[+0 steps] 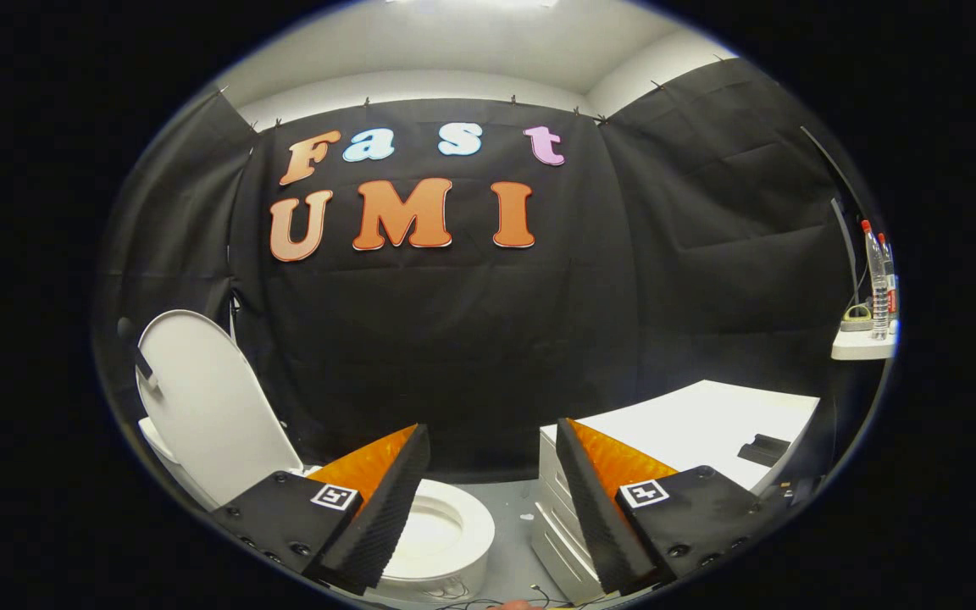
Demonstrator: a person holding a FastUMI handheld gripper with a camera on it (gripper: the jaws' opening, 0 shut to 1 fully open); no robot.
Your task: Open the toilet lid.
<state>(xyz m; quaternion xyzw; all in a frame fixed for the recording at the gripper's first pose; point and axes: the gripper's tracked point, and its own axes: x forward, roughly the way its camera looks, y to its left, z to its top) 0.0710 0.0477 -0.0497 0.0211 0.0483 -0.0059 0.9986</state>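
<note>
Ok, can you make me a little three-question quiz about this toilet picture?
1. True or false: the toilet lid is already standing up.
2. What are the fingers of the tool doing? A) pressing on the lid B) spread apart, holding nothing C) squeezing a bottle
3. Fill in: the two bottles stand on a small white ____.

Key
1. True: the lid leans back and the toilet seat and bowl show below it.
2. B: the fingers are apart with nothing between them.
3. Shelf, off to the side above the white cabinet.
</note>
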